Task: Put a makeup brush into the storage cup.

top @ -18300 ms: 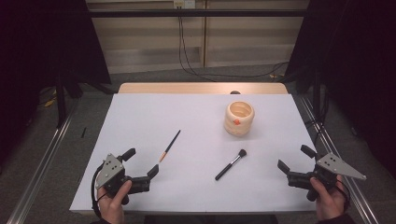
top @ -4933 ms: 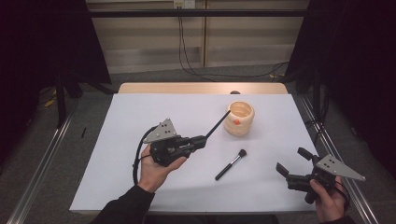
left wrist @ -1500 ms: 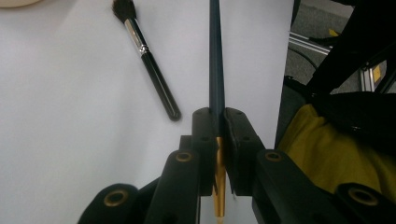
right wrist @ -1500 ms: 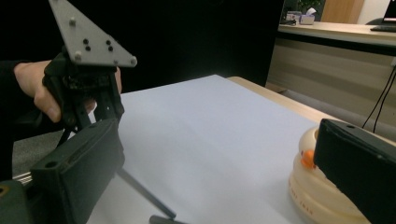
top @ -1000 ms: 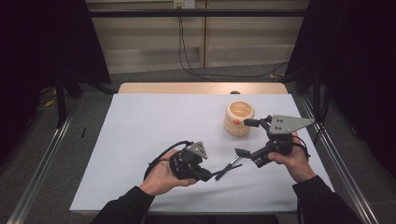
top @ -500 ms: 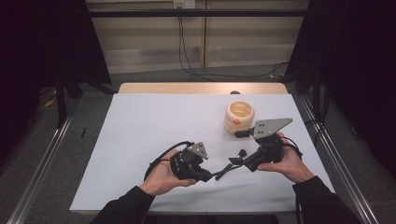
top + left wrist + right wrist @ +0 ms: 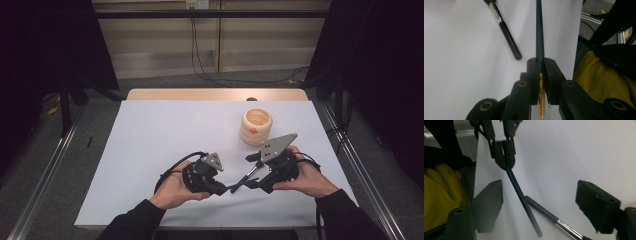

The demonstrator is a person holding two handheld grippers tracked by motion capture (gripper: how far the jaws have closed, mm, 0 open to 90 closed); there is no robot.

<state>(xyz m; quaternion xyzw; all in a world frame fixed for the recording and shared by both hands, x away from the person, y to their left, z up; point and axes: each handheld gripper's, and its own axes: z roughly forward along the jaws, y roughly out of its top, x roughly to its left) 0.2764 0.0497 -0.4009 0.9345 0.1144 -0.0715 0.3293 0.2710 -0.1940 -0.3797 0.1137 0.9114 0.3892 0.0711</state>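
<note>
While clamped: pencil (image 7: 539,37), seemingly aloft

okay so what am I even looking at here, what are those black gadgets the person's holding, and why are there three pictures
A person sits at a white table holding a hand-operated claw in each hand. The high view looks down from above; the other two come from cameras riding on each claw. The left claw is shut on a thin blue brush with a gold end. The right claw is open, its jaws either side of that brush's handle, not yet gripping. A second, black brush with a silver band lies on the table. A cream-coloured ribbed pot stands farther back.
</note>
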